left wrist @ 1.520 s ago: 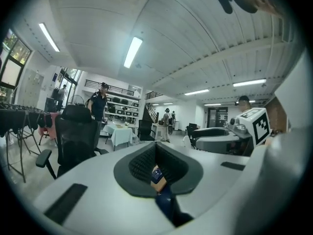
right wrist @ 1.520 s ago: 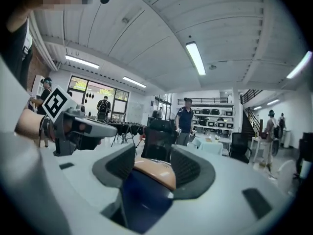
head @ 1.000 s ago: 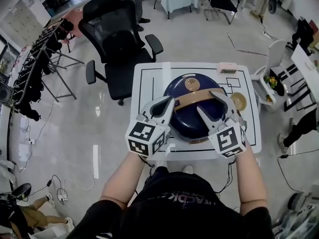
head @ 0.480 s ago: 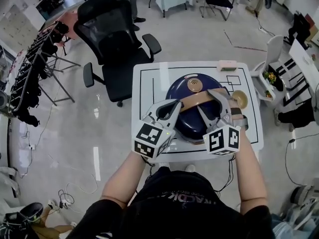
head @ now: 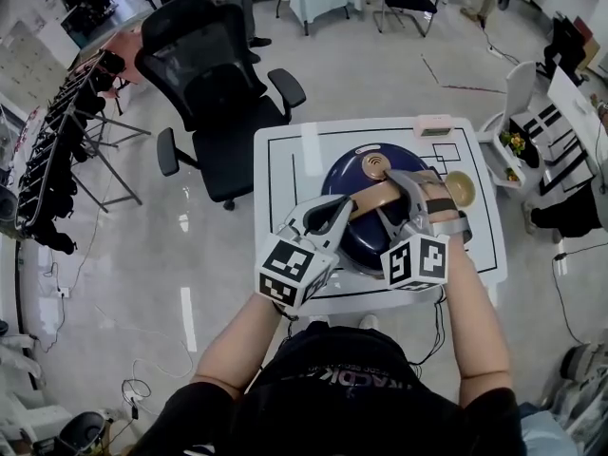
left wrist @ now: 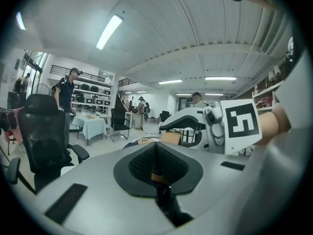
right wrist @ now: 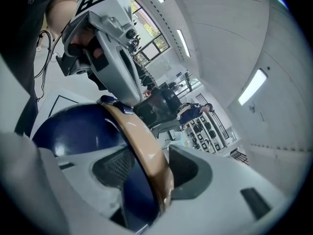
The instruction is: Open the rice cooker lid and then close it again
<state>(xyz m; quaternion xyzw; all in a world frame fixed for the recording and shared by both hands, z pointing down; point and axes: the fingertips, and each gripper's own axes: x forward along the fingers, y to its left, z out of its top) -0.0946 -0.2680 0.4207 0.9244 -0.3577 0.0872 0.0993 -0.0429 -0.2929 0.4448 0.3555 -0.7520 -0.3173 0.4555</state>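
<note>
The head camera is looking steeply down from above the person onto the white surface (head: 285, 160), taking in the rice cooker (head: 347, 174) and the floor around it. The left gripper (head: 344, 204) view is riding low behind its own jaws and facing nearly level across the room, with the right gripper (head: 389, 198) showing close at its right. The right gripper view is sitting rolled over, looking from very near along the tan handle (head: 372, 196) toward the left gripper. All three views are sharing the handle and the cooker's top.
</note>
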